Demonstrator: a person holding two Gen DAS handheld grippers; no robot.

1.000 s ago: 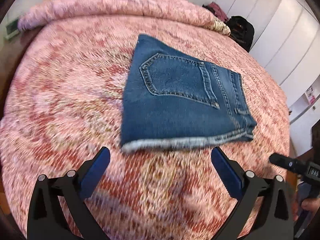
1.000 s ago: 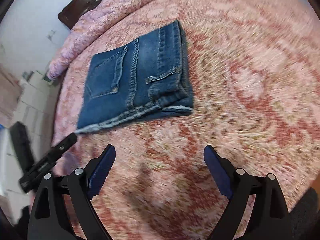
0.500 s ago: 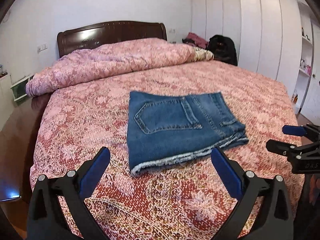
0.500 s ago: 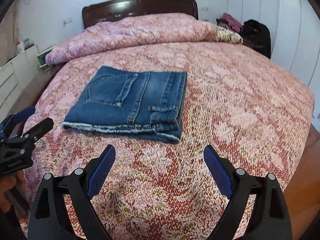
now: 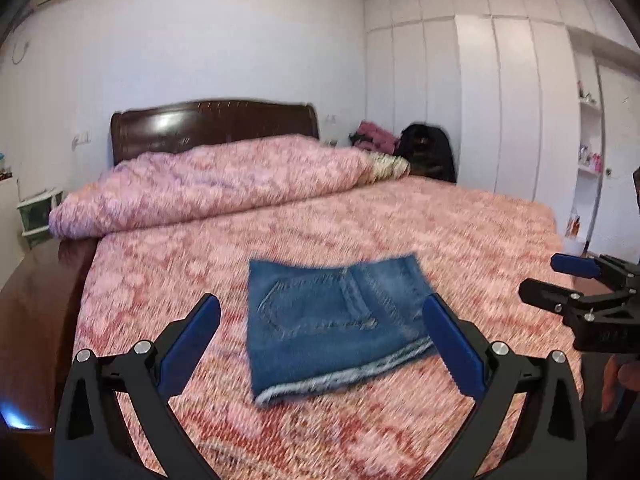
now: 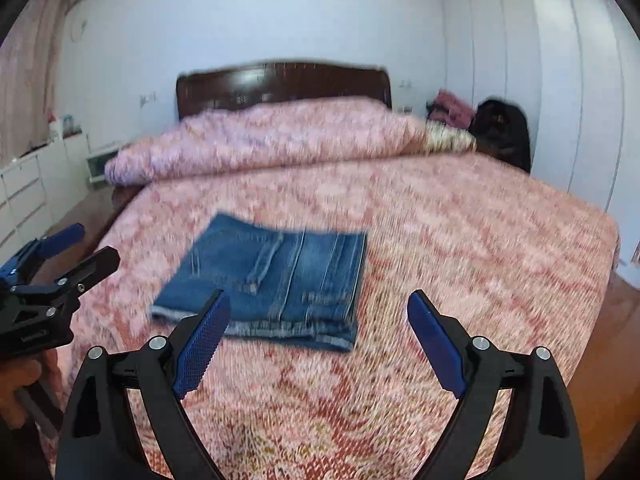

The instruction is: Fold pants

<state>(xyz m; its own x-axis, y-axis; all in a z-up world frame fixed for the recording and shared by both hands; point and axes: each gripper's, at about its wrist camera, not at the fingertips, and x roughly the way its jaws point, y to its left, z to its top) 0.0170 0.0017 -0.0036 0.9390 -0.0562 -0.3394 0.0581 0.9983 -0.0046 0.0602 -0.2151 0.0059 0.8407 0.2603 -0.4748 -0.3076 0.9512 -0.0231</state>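
Note:
The blue denim pants (image 5: 332, 320) lie folded into a compact rectangle on the pink patterned bedspread (image 5: 360, 232), back pocket up, frayed hem toward me. They also show in the right wrist view (image 6: 276, 280). My left gripper (image 5: 320, 320) is open and empty, held above the bed short of the pants. My right gripper (image 6: 318, 320) is open and empty, also held back from the pants. Each gripper shows at the edge of the other's view: the right one (image 5: 568, 280) and the left one (image 6: 76, 248).
A rolled pink duvet (image 5: 224, 184) lies along the dark wooden headboard (image 5: 212, 124). A black bag (image 5: 428, 152) and pink clothes sit at the far right corner. White wardrobes (image 5: 500, 100) line the right wall. White drawers (image 6: 28, 192) stand at left.
Both grippers have pulled back and tilted up from the folded pants, so the headboard and walls came into view. The pants have not moved. Both grippers stay open.

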